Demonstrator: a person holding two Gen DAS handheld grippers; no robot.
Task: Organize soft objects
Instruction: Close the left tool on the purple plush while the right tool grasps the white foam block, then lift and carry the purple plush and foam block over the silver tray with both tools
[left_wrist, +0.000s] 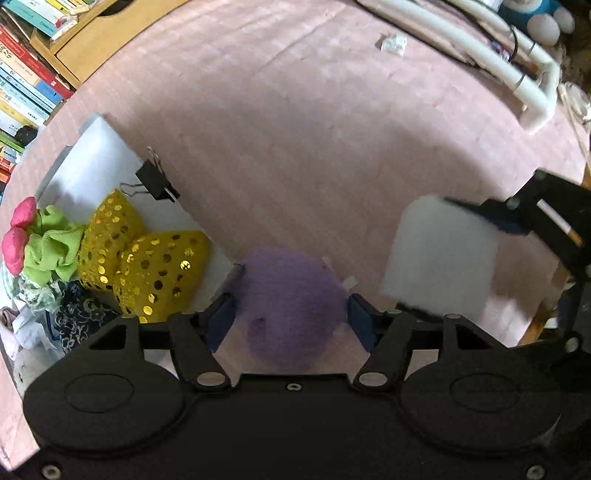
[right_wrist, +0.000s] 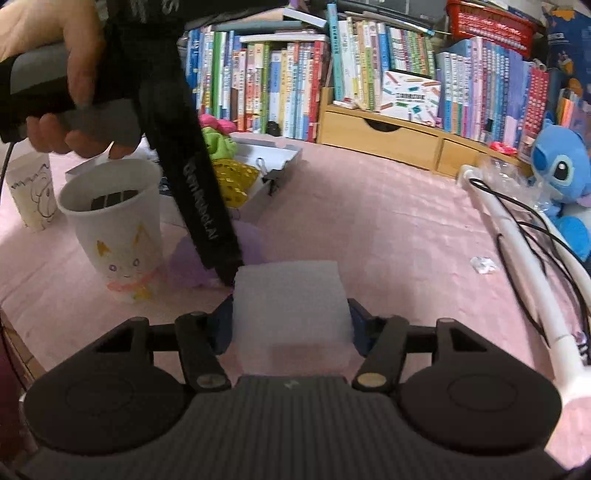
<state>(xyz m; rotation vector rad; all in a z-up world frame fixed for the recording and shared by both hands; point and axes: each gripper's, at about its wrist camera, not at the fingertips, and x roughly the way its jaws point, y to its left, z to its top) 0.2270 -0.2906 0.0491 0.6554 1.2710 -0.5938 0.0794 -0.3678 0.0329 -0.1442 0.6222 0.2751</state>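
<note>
A fuzzy purple ball (left_wrist: 291, 314) lies on the pink cloth (left_wrist: 295, 129) between the blue pads of my left gripper (left_wrist: 291, 317), which points almost straight down; the ball looks round and unsqueezed, so the gripper is open. In the right wrist view this ball (right_wrist: 184, 258) shows beneath the left gripper (right_wrist: 227, 275). My right gripper (right_wrist: 291, 325) is shut on a white foam block (right_wrist: 291, 314), one pad on each side. The left wrist view shows that block (left_wrist: 439, 254) blurred in the right gripper (left_wrist: 428, 254). A white box (left_wrist: 96, 155) holds yellow sequined pouches (left_wrist: 147, 266) and a green scrunchie (left_wrist: 51, 251).
A black binder clip (left_wrist: 155, 181) sits on the box's wall. Two white paper cups (right_wrist: 114, 221) stand at the left. A white pipe frame (right_wrist: 524, 266) with black cables runs along the right, beside a blue plush toy (right_wrist: 561, 173). Bookshelves and a wooden drawer unit (right_wrist: 380, 136) stand behind.
</note>
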